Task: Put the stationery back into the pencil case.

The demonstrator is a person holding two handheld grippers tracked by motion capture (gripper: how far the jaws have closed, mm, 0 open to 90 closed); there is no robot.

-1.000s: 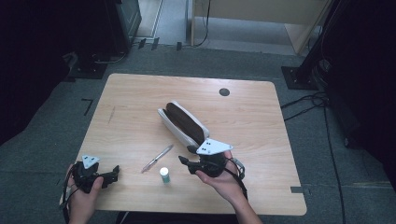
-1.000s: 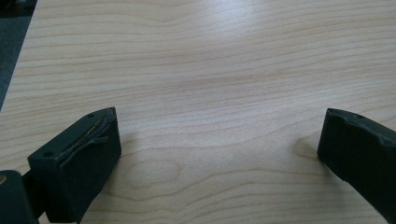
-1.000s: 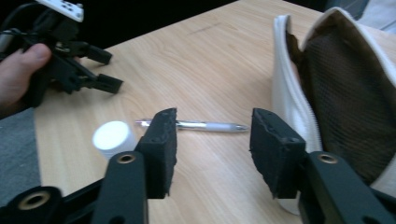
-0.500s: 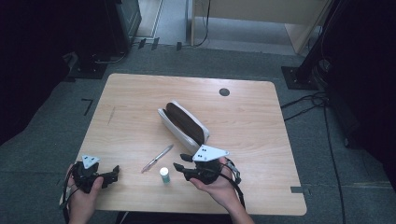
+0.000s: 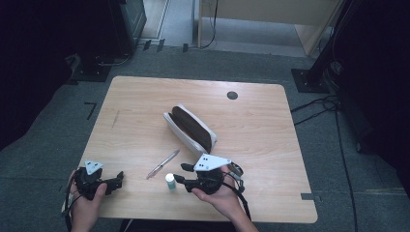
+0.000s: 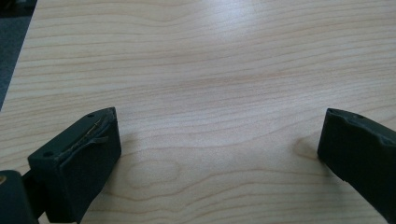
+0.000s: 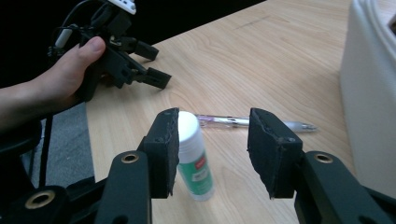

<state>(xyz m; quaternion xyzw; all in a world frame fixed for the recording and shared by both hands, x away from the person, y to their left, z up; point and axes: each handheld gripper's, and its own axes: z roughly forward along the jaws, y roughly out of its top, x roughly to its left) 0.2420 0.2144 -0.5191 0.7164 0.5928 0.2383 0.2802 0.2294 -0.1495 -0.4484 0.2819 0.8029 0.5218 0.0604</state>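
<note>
A pale wooden table (image 5: 145, 96) stands on grey carpet in a dim room. At its near edge the right gripper (image 7: 212, 140) has its jaws parted with nothing pinched; they have just been opening a touch. The small upright glue stick with a white cap and green label (image 7: 195, 156) stands between the fingertips, hard beside the left-hand pad, its long axis vertical. Just beyond the fingers lies a clear slim pen (image 7: 252, 122), crosswise. Farther off to the right sits the white open pencil case (image 5: 189, 128). The left gripper (image 5: 118, 178), jaws spread wide over bare wood, rests well apart.
</note>
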